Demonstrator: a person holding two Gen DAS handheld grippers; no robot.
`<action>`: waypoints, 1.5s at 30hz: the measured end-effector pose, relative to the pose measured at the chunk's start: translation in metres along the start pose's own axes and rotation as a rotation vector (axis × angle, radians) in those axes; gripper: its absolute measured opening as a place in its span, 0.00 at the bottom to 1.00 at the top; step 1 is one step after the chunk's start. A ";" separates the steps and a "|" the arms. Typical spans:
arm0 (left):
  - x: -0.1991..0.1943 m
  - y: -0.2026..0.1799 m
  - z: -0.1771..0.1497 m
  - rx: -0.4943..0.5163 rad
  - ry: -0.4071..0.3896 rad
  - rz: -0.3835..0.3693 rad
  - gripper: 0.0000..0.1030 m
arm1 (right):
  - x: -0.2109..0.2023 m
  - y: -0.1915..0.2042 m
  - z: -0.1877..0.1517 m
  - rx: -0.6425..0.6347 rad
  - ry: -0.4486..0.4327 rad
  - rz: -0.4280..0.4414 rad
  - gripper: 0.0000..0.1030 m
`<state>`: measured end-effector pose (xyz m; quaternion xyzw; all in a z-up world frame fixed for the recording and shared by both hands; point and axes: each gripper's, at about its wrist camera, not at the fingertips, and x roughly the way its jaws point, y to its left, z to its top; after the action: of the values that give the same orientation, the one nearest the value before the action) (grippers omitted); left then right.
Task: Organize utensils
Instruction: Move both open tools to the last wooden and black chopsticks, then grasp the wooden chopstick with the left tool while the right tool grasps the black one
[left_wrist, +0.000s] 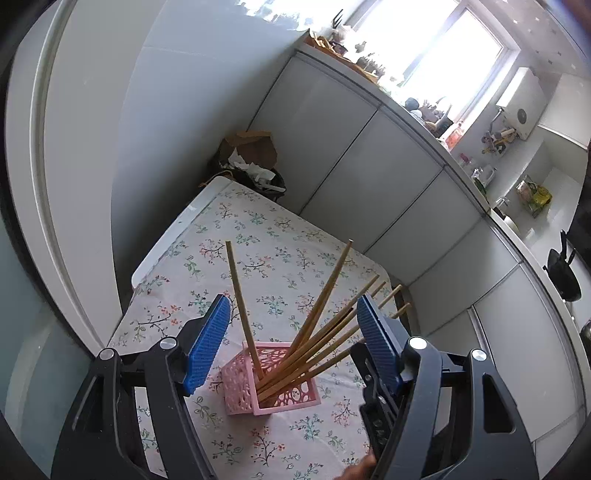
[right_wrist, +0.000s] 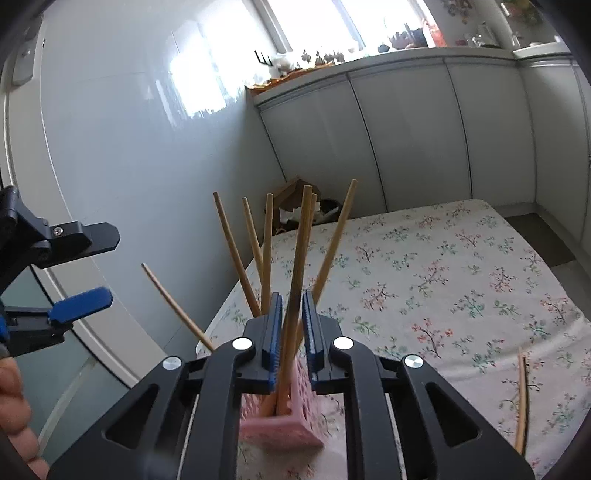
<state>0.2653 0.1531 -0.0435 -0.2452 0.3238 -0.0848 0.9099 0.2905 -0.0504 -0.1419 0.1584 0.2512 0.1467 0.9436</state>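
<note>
My right camera shows one more chopstick lying flat on the flowery tablecloth off to the right, and my left camera does not show it. My left gripper is wide apart and holds nothing, sitting over the pink holder (a little basket full of holes) that stands on the table. My right gripper has only a thin gap, with a tan stick standing between its blue pads, and I cannot tell if they squeeze it; the other chopsticks lean every way.
</note>
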 end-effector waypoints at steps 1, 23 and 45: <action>0.000 -0.001 -0.001 0.005 0.000 0.001 0.65 | -0.004 -0.002 0.003 -0.004 0.005 0.000 0.17; 0.038 -0.132 -0.100 0.374 0.272 -0.060 0.72 | -0.101 -0.236 0.012 0.522 0.531 -0.290 0.32; 0.193 -0.162 -0.212 0.445 0.554 0.127 0.64 | -0.115 -0.248 0.021 0.414 0.544 -0.303 0.44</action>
<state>0.2820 -0.1302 -0.2106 0.0119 0.5463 -0.1597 0.8221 0.2550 -0.3211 -0.1686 0.2624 0.5378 -0.0117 0.8011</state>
